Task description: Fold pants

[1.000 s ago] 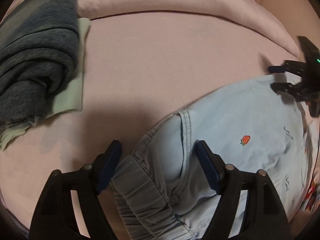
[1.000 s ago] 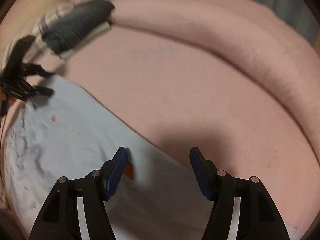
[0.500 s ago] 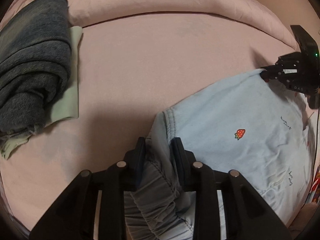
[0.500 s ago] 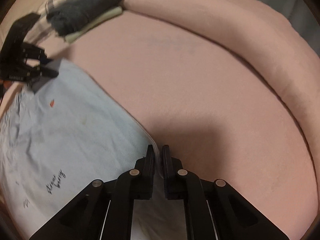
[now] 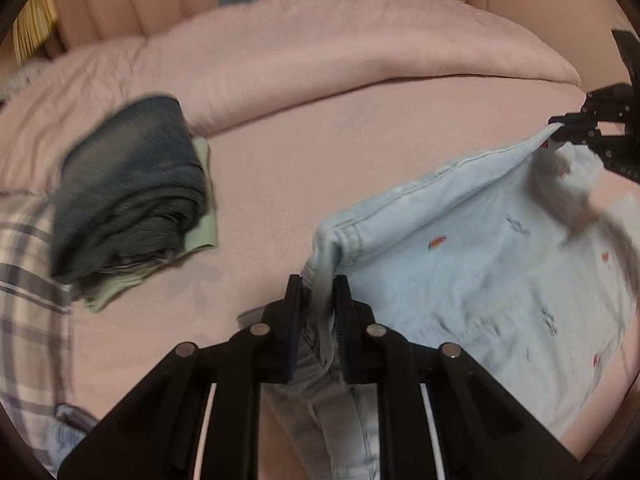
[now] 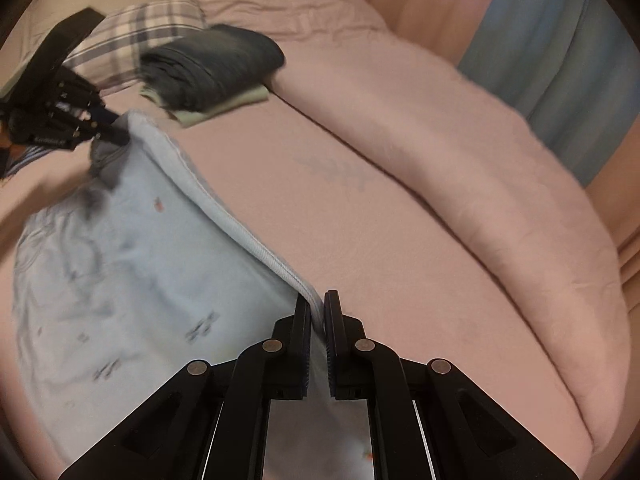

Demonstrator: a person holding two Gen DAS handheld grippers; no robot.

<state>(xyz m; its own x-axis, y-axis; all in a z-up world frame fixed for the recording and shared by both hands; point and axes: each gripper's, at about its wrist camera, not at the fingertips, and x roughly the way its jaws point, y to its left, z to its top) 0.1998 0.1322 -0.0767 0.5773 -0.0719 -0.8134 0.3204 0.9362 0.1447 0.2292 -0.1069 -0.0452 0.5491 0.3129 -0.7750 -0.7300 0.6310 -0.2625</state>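
This is a bedroom in a home. A pink bed (image 5: 320, 168) with a rolled quilt (image 6: 460, 152), a plaid pillow (image 6: 136, 36), folded clothes (image 5: 132, 196) and curtains (image 6: 560, 60) shows it.

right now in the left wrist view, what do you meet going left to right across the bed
plaid fabric → folded dark jeans on a pale green garment → left gripper shut on the light blue pants → right gripper pinching their far end

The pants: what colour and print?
Light blue pants with small red strawberries; left wrist view.
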